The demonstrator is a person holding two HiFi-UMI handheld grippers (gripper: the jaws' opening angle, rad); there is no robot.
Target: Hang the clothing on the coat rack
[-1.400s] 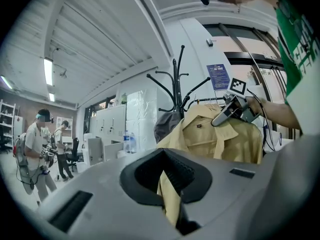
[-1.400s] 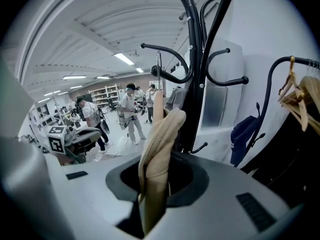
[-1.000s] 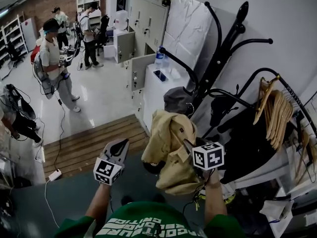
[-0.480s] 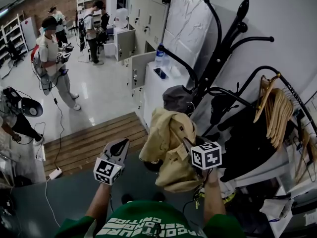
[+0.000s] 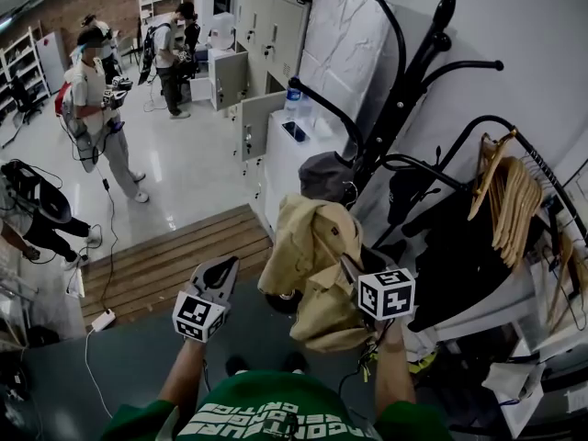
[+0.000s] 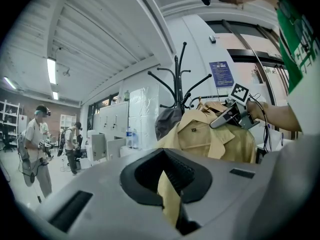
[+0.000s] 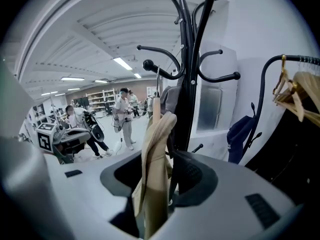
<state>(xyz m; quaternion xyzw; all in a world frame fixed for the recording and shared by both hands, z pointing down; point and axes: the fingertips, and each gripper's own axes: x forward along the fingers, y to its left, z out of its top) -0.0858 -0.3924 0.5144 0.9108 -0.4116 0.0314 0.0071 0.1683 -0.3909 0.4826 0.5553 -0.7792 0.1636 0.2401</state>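
Observation:
A tan jacket [image 5: 317,265] hangs in folds beside the black coat rack [image 5: 409,99], just below one of its lower hook arms. My right gripper [image 5: 345,265] is at the jacket's right side. Its jaws are opening, and a bunched fold of tan fabric [image 7: 155,154] still stands loosely between them in the right gripper view. From that fold's top a thin strip runs up toward a ball-tipped hook [image 7: 148,64]. My left gripper [image 5: 225,272] hovers to the jacket's left, apart from it and slightly open. Only the jacket [image 6: 200,134] beyond shows through its gap.
A grey cap [image 5: 326,177] sits on a rack hook above the jacket. Dark clothes [image 5: 459,265] and wooden hangers [image 5: 505,200] hang on a rail at the right. A white cabinet [image 5: 294,168] stands behind, a wooden platform [image 5: 175,265] below left. People [image 5: 92,108] stand far left.
The jacket and both grippers stay almost where they were; the right gripper's cube has shifted slightly. The people in the background have moved about.

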